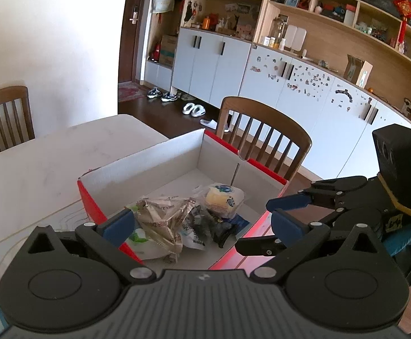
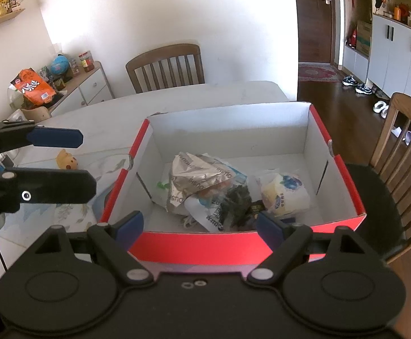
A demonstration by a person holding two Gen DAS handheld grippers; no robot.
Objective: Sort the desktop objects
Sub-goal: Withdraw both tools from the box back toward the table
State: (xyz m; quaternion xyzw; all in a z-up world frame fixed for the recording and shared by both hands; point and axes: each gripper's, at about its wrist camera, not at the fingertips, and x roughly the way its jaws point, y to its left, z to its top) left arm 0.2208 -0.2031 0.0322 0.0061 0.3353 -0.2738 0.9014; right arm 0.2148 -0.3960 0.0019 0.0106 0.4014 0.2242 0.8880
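On the pale surface (image 2: 205, 96) a red box (image 2: 233, 247) is kept as the collecting bin, with snack packets (image 2: 199, 180) heaped inside. Both the left claw (image 1: 202, 226) and right claw (image 2: 198, 224) are held apart and empty above it, presumably freed for further sorting.

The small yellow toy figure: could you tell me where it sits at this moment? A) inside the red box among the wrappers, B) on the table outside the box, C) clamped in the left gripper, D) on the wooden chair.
B: the small yellow toy figure rests on the table beside the red box, while both the left gripper and the right gripper are open and empty.
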